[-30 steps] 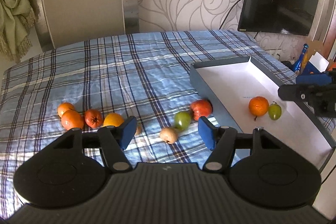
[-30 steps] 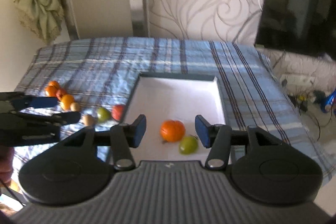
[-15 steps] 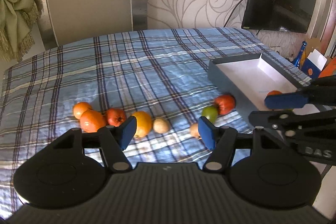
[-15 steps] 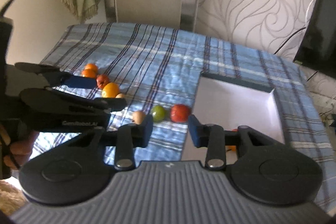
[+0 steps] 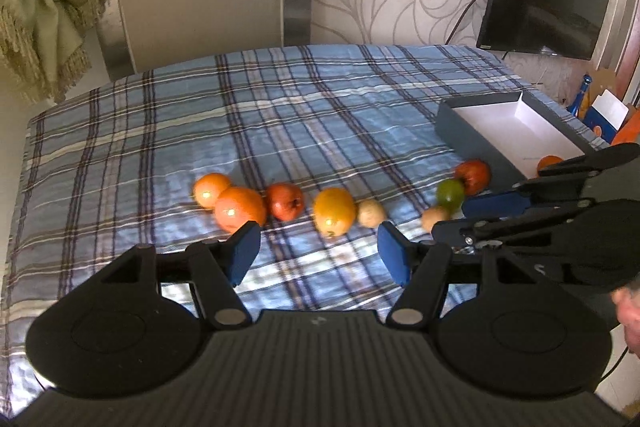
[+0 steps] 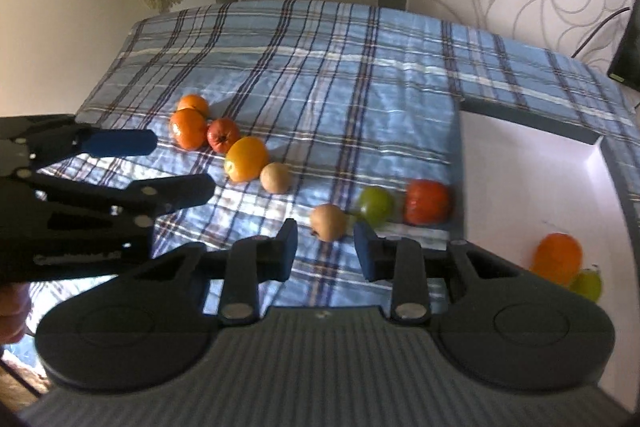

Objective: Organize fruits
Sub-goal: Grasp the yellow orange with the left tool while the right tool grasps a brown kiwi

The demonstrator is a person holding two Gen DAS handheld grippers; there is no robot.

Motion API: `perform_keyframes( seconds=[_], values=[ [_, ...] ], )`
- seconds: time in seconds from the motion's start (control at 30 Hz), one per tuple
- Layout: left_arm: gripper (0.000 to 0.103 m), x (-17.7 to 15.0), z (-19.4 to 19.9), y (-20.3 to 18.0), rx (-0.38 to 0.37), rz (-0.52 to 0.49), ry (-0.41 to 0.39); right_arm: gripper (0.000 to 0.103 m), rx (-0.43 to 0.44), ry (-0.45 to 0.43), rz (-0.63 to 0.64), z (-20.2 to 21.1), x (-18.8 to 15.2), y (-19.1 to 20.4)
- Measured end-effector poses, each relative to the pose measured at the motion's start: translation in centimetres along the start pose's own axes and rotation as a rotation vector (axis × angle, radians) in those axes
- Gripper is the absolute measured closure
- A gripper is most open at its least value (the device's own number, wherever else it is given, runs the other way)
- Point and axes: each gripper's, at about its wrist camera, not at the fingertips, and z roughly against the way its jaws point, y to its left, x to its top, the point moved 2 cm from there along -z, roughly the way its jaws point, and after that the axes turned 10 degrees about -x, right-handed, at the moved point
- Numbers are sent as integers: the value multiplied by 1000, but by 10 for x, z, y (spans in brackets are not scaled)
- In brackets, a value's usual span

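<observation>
Claws hang over a plaid-covered bed (image 5: 320, 99): the left claw (image 5: 318, 253) gapes wide and empty above a yellow orange (image 5: 334, 211); the right claw (image 6: 325, 245), empty, is closing just short of a tan fruit (image 6: 328, 221). Beyond lie a green fruit (image 6: 375, 205), a red fruit (image 6: 427, 201) and the grey box (image 6: 532, 123) holding an orange (image 6: 558, 257).

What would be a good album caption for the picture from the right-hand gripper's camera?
Right gripper, jaws closing on nothing, above a small tan fruit on a blue plaid cloth; round orange fruit lies in the white tray.
</observation>
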Motion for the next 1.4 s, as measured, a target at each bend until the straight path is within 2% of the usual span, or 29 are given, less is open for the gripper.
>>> perform_keyframes(
  seconds=[0.17, 0.23, 0.43, 0.53, 0.73, 0.8, 0.97, 1.4],
  values=[
    [33, -1, 3, 9, -1, -6, -1, 69, -32, 30, 4, -16, 2, 5],
    [33, -1, 3, 10, -4, -6, -1, 73, -38, 42, 9, -21, 2, 6],
    [33, -1, -2, 9, -30, -10, 4, 76, -61, 36, 23, -27, 1, 8],
    [33, 1, -9, 5, -55, -14, 9, 77, -51, 36, 18, -21, 0, 7],
    [35, 5, -27, 1, -72, -35, -5, 77, -12, -14, -2, 16, 5, 3],
    [38, 6, -33, 4, -68, -28, -8, 77, 0, -32, -16, 29, 7, -1],
    [60, 7, -52, 12, -84, 7, 8, 77, -5, -59, -32, 53, 7, -6],
    [64, 7, -79, 11, -100, 5, 24, 77, -48, -68, -50, 66, 4, -16]
  ],
)
